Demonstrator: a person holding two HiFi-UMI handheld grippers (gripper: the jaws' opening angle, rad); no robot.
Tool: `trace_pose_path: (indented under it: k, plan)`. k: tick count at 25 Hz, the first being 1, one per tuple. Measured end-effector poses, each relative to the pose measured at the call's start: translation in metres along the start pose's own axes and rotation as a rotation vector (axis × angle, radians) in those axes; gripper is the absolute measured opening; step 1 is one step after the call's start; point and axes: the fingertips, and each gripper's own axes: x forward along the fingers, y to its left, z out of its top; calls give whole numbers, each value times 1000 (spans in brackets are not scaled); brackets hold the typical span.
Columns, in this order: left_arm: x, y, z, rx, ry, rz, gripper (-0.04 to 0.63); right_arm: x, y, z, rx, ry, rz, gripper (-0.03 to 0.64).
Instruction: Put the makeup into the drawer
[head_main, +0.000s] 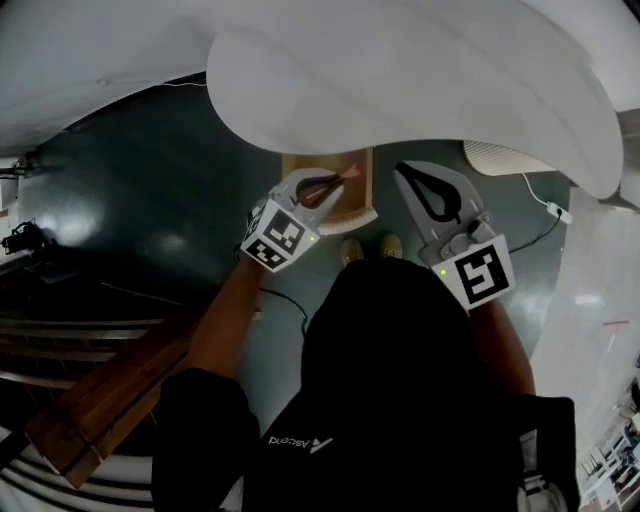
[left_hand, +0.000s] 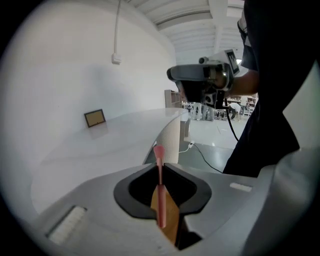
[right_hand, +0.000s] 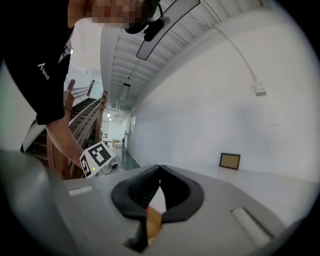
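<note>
In the head view my left gripper (head_main: 333, 182) is shut on a thin pink makeup stick (head_main: 350, 174) and hangs over the open wooden drawer (head_main: 365, 190) under the white table. The left gripper view shows the stick (left_hand: 159, 185) upright between the jaws of the left gripper (left_hand: 159, 170), its pink tip past them, with drawer wood (left_hand: 170, 217) below. My right gripper (head_main: 408, 172) is just right of the drawer, shut with its tips touching and nothing held. In its own view the right gripper (right_hand: 159, 168) shows closed tips above a strip of wood.
The curved white table (head_main: 420, 70) overhangs the drawer. A small framed picture (left_hand: 94, 118) stands on it. A ribbed white pedestal (head_main: 505, 157) and a cable (head_main: 545, 205) are on the dark floor at right. Wooden steps (head_main: 110, 400) lie at lower left. The person's shoes (head_main: 366, 247) are by the drawer.
</note>
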Motion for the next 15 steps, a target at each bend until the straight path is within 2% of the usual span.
trace_pose_path:
  k: [15]
  plan:
    - [67, -1, -89, 74, 212, -162, 54, -12, -3, -56, 68, 88, -84, 3]
